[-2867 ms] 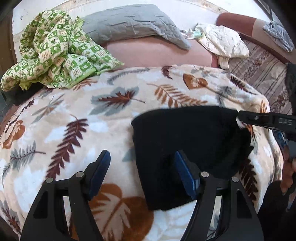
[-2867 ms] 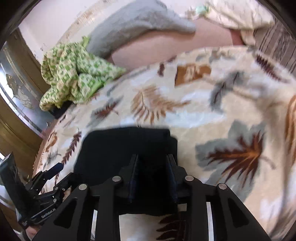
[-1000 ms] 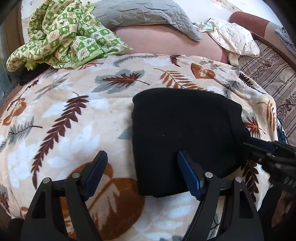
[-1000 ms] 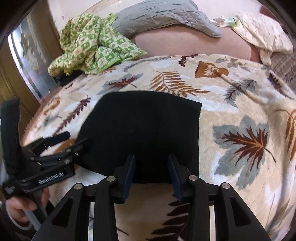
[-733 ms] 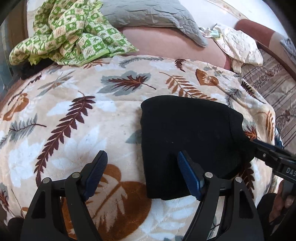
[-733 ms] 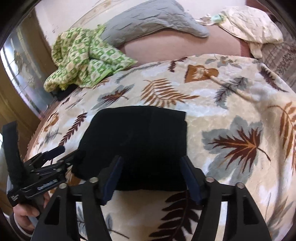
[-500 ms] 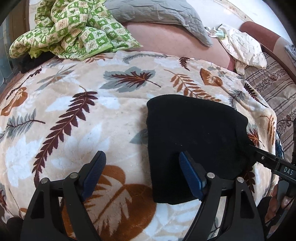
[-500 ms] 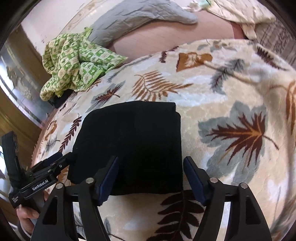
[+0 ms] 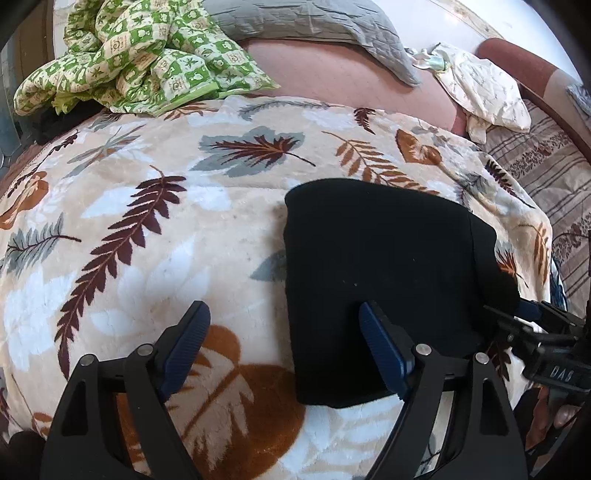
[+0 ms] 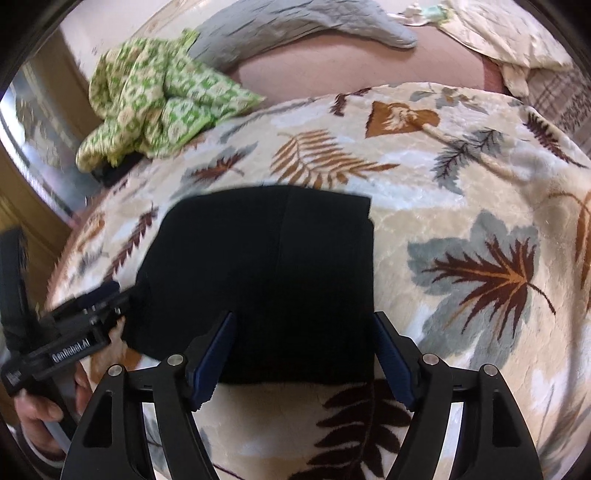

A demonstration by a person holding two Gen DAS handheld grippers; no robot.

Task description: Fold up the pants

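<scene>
The black pants [image 9: 384,266] lie folded into a compact rectangle on a leaf-patterned blanket [image 9: 155,236]; they also show in the right wrist view [image 10: 266,266]. My left gripper [image 9: 284,332] is open and empty, with its right finger over the near left part of the pants. My right gripper [image 10: 303,343] is open and empty, its jaws straddling the near edge of the pants. In the left wrist view the right gripper [image 9: 524,317] sits at the pants' right edge. In the right wrist view the left gripper [image 10: 99,299] sits at their left edge.
A green checkered quilt [image 9: 129,55] is bunched at the far left, with a grey pillow [image 9: 306,22] behind it and a cream cloth [image 9: 484,92] at the far right. A striped sheet [image 9: 546,173] lies right of the blanket. A wooden cabinet [image 10: 22,206] stands on the left.
My right gripper has opened wide over the near edge of the pants. My left gripper stayed open and shifted slightly left. The folded pants have not moved.
</scene>
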